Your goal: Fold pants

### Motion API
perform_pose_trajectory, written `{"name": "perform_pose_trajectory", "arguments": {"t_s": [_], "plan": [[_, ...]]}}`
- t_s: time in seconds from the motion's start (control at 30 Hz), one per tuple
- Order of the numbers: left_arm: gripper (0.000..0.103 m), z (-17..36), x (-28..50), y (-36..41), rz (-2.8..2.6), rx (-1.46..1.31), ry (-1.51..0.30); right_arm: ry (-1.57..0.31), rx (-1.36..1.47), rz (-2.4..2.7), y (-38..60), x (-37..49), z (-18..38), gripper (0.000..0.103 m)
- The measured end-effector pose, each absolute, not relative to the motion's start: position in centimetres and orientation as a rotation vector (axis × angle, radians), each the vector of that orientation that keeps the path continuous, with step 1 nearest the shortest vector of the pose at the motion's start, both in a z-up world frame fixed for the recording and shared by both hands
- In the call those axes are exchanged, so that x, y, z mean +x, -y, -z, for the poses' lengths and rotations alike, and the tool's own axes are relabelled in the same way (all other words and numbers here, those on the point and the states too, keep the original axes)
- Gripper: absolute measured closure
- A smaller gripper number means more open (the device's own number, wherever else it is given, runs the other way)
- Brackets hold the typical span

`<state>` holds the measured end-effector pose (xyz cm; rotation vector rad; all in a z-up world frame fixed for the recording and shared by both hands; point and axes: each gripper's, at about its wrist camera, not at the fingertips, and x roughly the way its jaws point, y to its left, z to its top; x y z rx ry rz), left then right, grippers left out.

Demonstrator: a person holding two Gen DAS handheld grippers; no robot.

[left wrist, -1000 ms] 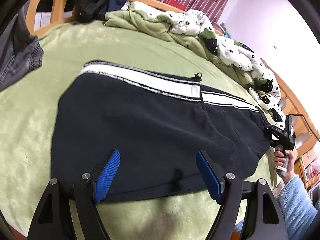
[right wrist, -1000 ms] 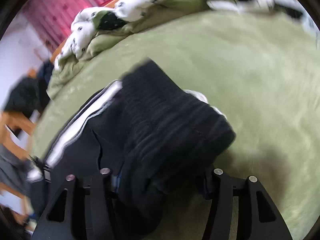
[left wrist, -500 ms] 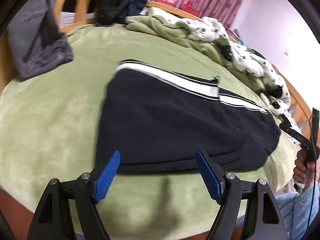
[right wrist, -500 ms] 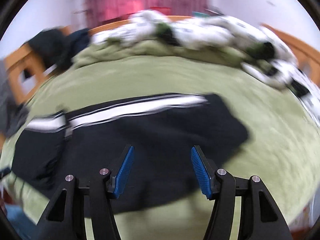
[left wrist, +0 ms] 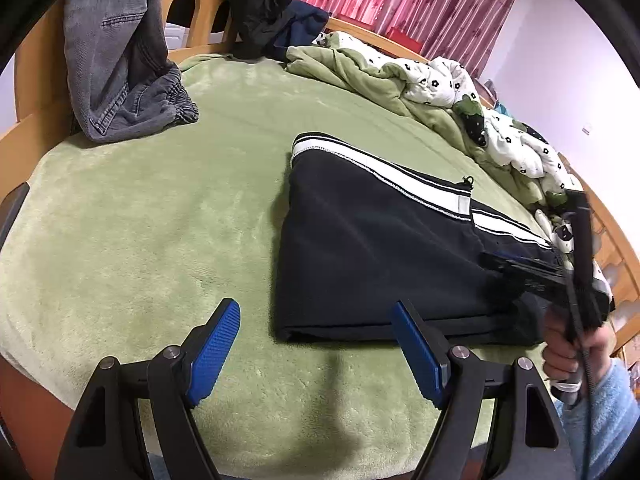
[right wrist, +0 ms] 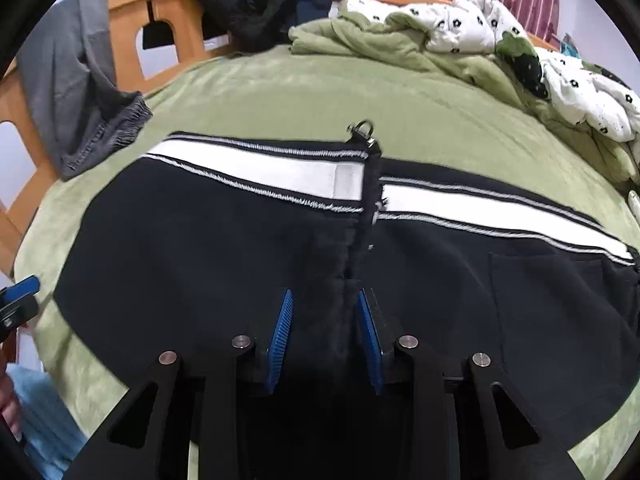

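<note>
Black pants [left wrist: 380,248] with a white side stripe lie folded on the green blanket [left wrist: 160,240]. My left gripper [left wrist: 316,320] hangs open over the blanket, just off the pants' near left corner, with nothing between its blue pads. In the right wrist view the pants [right wrist: 200,248] fill the middle, and a cuff edge with a zip runs across the stripe. My right gripper [right wrist: 324,312] is low over the pants' near edge. Its jaws are closing, the cuff's dark ridge lies between the pads, and a gap shows on each side. From the left wrist view that gripper [left wrist: 520,268] looks blurred, held by a hand [left wrist: 576,344].
Grey jeans [left wrist: 120,60] and a black jacket [left wrist: 256,4] hang over the wooden bed frame [left wrist: 36,92] at the back left. A crumpled green and white quilt [left wrist: 420,76] lies along the far side. A light blue sleeve [left wrist: 600,420] is at the right.
The right gripper let go of the bunched pants end, swung across to the pants' middle and narrowed its jaws. The left gripper slid left, off the pants onto the blanket.
</note>
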<state>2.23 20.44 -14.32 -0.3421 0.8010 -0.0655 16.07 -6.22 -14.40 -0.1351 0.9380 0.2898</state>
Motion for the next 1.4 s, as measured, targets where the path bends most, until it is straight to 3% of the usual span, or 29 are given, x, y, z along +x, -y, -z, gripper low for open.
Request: {"name": "perform_pose_trajectory", "arguments": {"t_s": [0.2,0.27,0.3,0.5,0.67,0.77,0.83,0.9,0.97,1.03,1.1,1.4], "plan": [[0.026,14.8,2.3,-21.0,0.081,-0.373,-0.818,-0.941,-0.208,-0.247,5.2,17.2,15.3,0.077],[0.026,14.9,2.2,-21.3,0.096,-0.4,-0.821,-0.942,-0.22,-0.232,5.1,17.5,15.5,0.084],[0.026,14.9,2.2,-21.4,0.098,-0.406,-0.82,-0.922,-0.216,-0.24,5.2,17.3,15.2,0.098],[0.026,15.2,2.1,-22.0,0.091,-0.436,-0.822,-0.797,0.056,-0.298,9.5,15.3,11.9,0.099],[0.026,15.8,2.4,-22.3,0.114,-0.48,-0.839,-0.909,0.211,-0.305,12.1,16.0,14.0,0.099],[0.026,15.8,2.2,-22.4,0.125,-0.499,-0.833,-0.946,0.12,-0.283,11.2,15.4,15.0,0.098],[0.026,15.9,2.0,-22.5,0.134,-0.511,-0.829,-0.927,0.119,-0.286,11.4,14.7,14.4,0.089],[0.026,15.9,1.9,-22.3,0.151,-0.51,-0.827,-0.904,0.145,-0.293,12.2,13.7,13.5,0.088],[0.026,15.8,2.0,-22.1,0.172,-0.514,-0.828,-0.909,0.134,-0.31,12.5,12.8,12.7,0.082],[0.026,16.0,2.0,-22.2,0.199,-0.542,-0.835,-0.907,0.09,-0.301,12.9,12.0,12.0,0.069],[0.026,16.5,2.0,-22.4,0.217,-0.583,-0.842,-0.898,0.042,-0.266,13.6,11.1,11.2,0.065],[0.026,19.0,2.2,-24.5,0.257,-0.82,-0.821,-0.863,-0.014,-0.157,18.8,9.6,9.7,0.064]]}}
